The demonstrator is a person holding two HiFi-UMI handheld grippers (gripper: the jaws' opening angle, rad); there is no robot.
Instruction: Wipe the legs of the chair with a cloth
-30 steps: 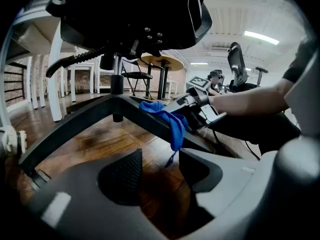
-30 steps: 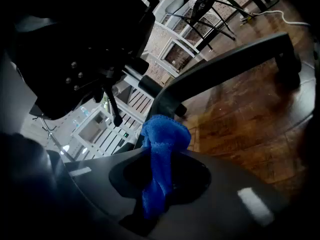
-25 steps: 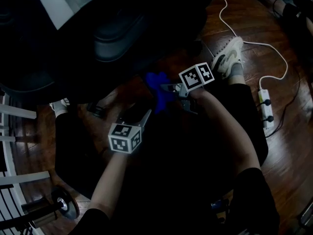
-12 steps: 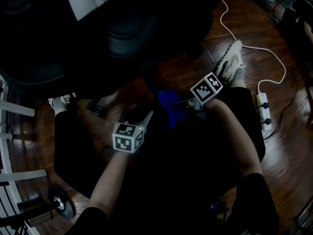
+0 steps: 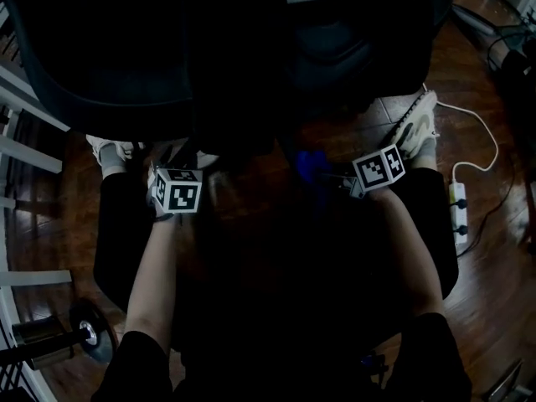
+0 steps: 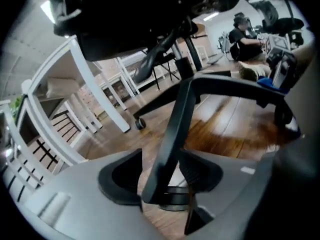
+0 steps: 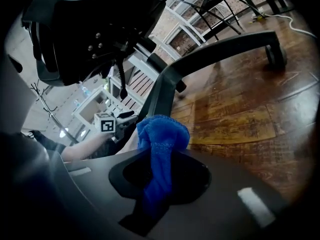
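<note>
In the head view the black office chair (image 5: 209,65) fills the dark top of the picture. My left gripper (image 6: 162,179) is shut on one of its black legs (image 6: 175,119), which runs up between the two pads. In the head view that gripper's marker cube (image 5: 176,189) shows at the left. My right gripper (image 7: 160,171) is shut on a blue cloth (image 7: 161,139), bunched above the jaws, next to another chair leg (image 7: 215,51) that ends in a castor (image 7: 275,56). The cloth (image 5: 310,164) sits left of the right marker cube (image 5: 378,167).
A white power strip (image 5: 457,216) with a white cable (image 5: 484,132) lies on the wood floor at the right. The person's shoes (image 5: 419,124) are planted beside the chair base. White railings (image 5: 25,153) stand at the left, and a small wheel (image 5: 88,337) at the lower left.
The left gripper has moved left and up and now grips a chair leg. The right gripper with the cloth has shifted right. The head view has swung round, centring the chair.
</note>
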